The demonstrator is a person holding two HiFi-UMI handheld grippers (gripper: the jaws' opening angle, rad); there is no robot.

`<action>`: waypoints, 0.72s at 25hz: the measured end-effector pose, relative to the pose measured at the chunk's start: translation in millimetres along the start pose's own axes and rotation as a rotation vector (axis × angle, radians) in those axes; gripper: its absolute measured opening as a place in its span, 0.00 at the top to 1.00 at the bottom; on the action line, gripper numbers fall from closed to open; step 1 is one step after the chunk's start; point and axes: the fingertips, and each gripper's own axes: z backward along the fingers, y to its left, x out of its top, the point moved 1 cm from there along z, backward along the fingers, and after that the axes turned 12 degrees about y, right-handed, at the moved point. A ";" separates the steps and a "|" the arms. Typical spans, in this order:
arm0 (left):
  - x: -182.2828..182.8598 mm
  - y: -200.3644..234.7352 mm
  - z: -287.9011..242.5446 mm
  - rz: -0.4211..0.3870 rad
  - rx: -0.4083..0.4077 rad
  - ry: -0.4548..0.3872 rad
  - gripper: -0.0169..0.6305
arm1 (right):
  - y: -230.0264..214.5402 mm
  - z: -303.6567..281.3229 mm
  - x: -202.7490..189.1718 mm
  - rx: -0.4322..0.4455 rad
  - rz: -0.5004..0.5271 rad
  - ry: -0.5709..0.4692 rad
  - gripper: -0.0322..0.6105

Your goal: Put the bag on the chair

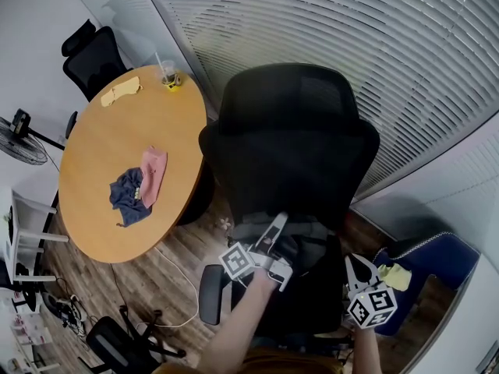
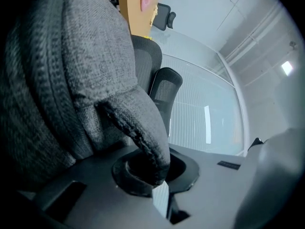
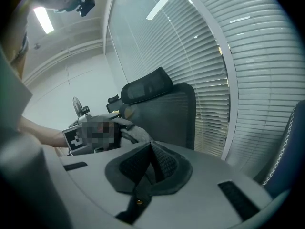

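A black office chair [image 1: 288, 131] fills the middle of the head view, with the grey fabric bag [image 1: 308, 248] low on its seat. My left gripper [image 1: 279, 223] reaches into the bag from the left. In the left gripper view the bag [image 2: 71, 70] fills the left side, and the left gripper [image 2: 150, 168] is shut on its grey handle [image 2: 143, 132]. My right gripper [image 1: 360, 265] stands at the bag's right side. In its own view the right gripper [image 3: 150, 163] is shut on a black strap [image 3: 140, 194], facing the chair back [image 3: 167, 109].
A round wooden table [image 1: 109, 209] stands to the left with a blue cloth [image 1: 129, 193], a pink cloth [image 1: 153, 174], a yellow cloth [image 1: 121, 92] and a cup [image 1: 170, 76]. Another black chair [image 1: 93, 57] is behind it. A blue seat [image 1: 437, 259] is at right, window blinds behind.
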 end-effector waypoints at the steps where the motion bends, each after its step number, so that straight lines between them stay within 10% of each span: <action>1: 1.3 1.0 -1.5 -0.005 0.006 -0.001 0.94 | -2.8 0.5 0.6 -0.003 -0.004 -0.002 0.93; 18: 31.6 29.3 -31.0 -0.099 0.112 0.032 0.94 | -16.9 6.9 -2.6 -0.014 -0.059 -0.023 0.93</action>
